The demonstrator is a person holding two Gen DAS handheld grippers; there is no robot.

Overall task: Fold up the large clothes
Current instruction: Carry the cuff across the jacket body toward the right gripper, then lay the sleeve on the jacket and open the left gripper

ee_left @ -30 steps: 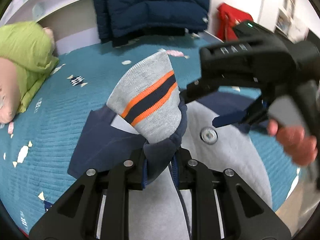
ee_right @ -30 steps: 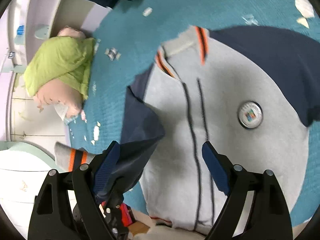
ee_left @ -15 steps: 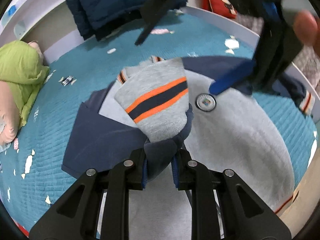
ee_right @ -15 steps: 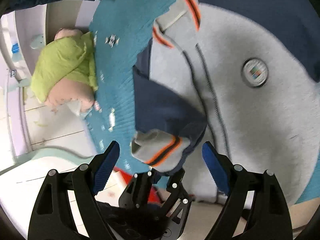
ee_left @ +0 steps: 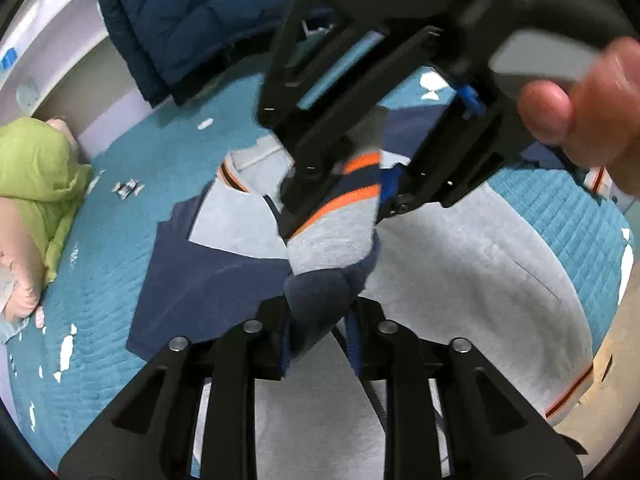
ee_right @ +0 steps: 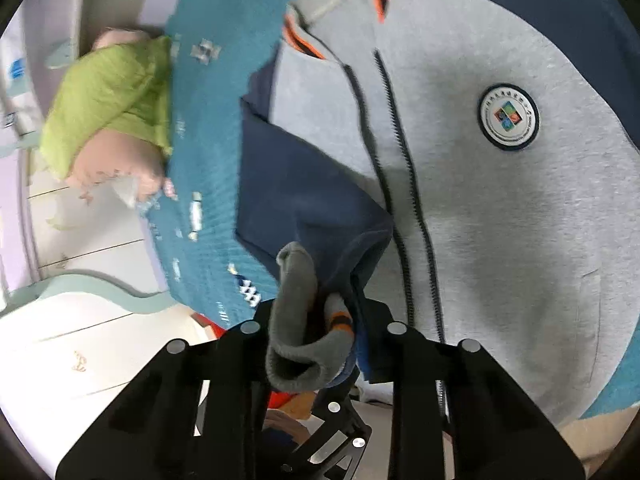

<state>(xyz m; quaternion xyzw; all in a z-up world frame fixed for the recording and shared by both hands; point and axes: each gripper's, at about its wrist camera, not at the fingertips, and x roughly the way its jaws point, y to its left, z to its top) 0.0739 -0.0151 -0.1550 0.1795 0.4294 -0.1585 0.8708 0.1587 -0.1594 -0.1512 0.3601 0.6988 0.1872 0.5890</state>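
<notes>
Handover of sleeve cuff (ee_left: 340,216): jacket (ee_right: 500,208) lies flat on bed (ee_left: 112,220). Left tool (ee_left: 318,332) opening around navy sleeve; right tool (ee_right: 316,344) closing onto cuff. Next: lay sleeve across chest.

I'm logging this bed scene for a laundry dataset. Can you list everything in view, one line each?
Jacket: one, grey body with navy sleeves and a round chest badge, spread flat on the bed.
Sleeve cuff: one, grey with orange and navy stripes, lifted over the jacket front.
Bedspread: one, teal quilted with small white figures, under the jacket.
Puffer coat: one, navy, hanging at the far side of the bed.
Bedding bundle: one, lime green and pink, at the bed's edge.
Left gripper: one, black, navy sleeve fabric between its opening jaws.
Right gripper: one, black with blue pads, closing on the cuff.
Hand: one, on the right gripper's handle.
</notes>
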